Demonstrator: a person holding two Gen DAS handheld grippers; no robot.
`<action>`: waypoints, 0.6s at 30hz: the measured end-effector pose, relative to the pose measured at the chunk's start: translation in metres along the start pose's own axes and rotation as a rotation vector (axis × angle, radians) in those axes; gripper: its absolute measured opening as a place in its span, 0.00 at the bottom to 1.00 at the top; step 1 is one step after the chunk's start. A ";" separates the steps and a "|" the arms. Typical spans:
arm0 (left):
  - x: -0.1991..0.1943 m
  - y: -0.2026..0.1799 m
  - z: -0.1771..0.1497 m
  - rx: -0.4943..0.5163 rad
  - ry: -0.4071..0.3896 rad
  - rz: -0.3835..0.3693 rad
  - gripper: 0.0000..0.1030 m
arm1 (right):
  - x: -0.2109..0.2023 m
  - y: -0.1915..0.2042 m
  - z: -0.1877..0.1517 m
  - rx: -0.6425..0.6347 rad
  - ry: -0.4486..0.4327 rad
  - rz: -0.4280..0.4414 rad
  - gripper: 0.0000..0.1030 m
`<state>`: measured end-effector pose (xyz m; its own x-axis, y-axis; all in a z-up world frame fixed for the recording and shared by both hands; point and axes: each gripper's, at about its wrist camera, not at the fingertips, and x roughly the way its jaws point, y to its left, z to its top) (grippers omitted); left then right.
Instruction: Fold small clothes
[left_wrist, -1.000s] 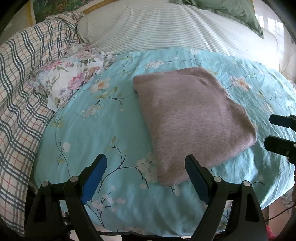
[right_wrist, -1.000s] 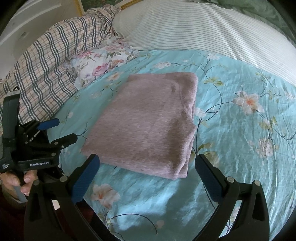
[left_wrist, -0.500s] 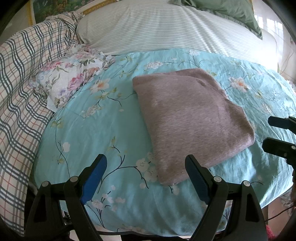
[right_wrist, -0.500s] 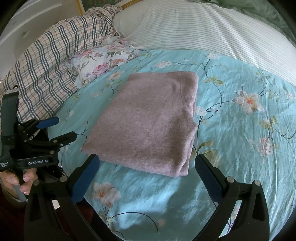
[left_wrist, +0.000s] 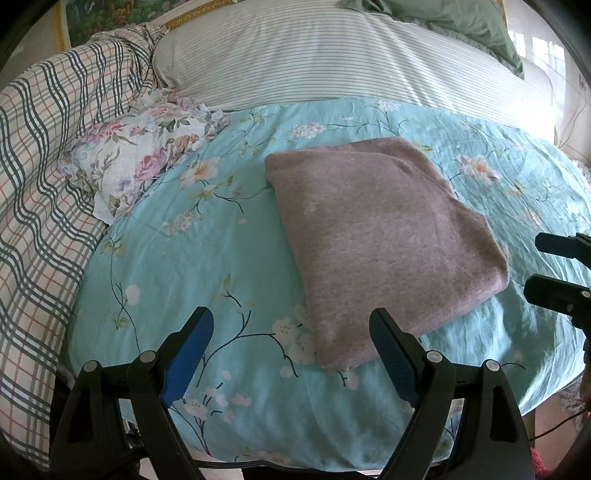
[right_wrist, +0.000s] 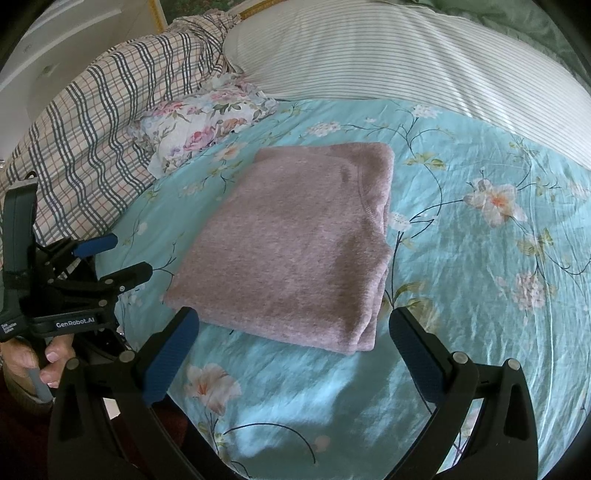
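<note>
Holding wide open, left gripper (left_wrist: 291, 354), blue-padded fingers (left_wrist: 188, 349) spread apart above the near edge of the bed (left_wrist: 207, 258), gripping nothing, touching nothing. Holding wide open too, right gripper (right_wrist: 295, 354), fingers (right_wrist: 171, 356) hanging over the flowered turquoise sheet (right_wrist: 480, 266) with only air between them. Showing in the right wrist view at the left edge: the left gripper (right_wrist: 118, 258) from the side, fingers parted, a hand (right_wrist: 33, 363) wrapping its handle. Showing in the left wrist view at the right edge: the tips of the right gripper (left_wrist: 554, 266), parted as well.

Lying flat near the middle of the bed, toward its near edge: a folded pinkish-grey sweater (left_wrist: 373, 243), folded into a neat rectangle, one corner reaching between and beyond the left fingers, apart from both pads. In the right wrist view, the sweater (right_wrist: 295, 243) sitting just past the finger tips, not touching them.

Resting toward the far left corner: a small flowered pillow (left_wrist: 144, 162), well apart from the sweater. Bunching along the left edge: a checked blanket (left_wrist: 48, 177). Stretching along the far edge: a striped pillow (left_wrist: 351, 62), with a green cushion (left_wrist: 454, 26) behind it.
</note>
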<state>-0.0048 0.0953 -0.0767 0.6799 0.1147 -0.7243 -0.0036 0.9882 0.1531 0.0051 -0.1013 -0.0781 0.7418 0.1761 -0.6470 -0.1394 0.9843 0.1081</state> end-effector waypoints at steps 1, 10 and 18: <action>0.000 0.000 0.000 0.000 0.000 0.000 0.84 | 0.000 0.000 0.000 0.000 0.000 0.000 1.00; -0.001 -0.001 0.001 0.000 0.001 0.000 0.84 | 0.000 0.000 0.000 0.001 0.000 0.001 1.00; 0.000 -0.001 0.003 -0.001 0.002 -0.003 0.84 | 0.000 0.002 0.000 0.002 0.000 0.002 1.00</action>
<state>-0.0028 0.0937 -0.0751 0.6785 0.1123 -0.7260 -0.0024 0.9886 0.1507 0.0048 -0.0992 -0.0776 0.7417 0.1778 -0.6467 -0.1395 0.9840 0.1105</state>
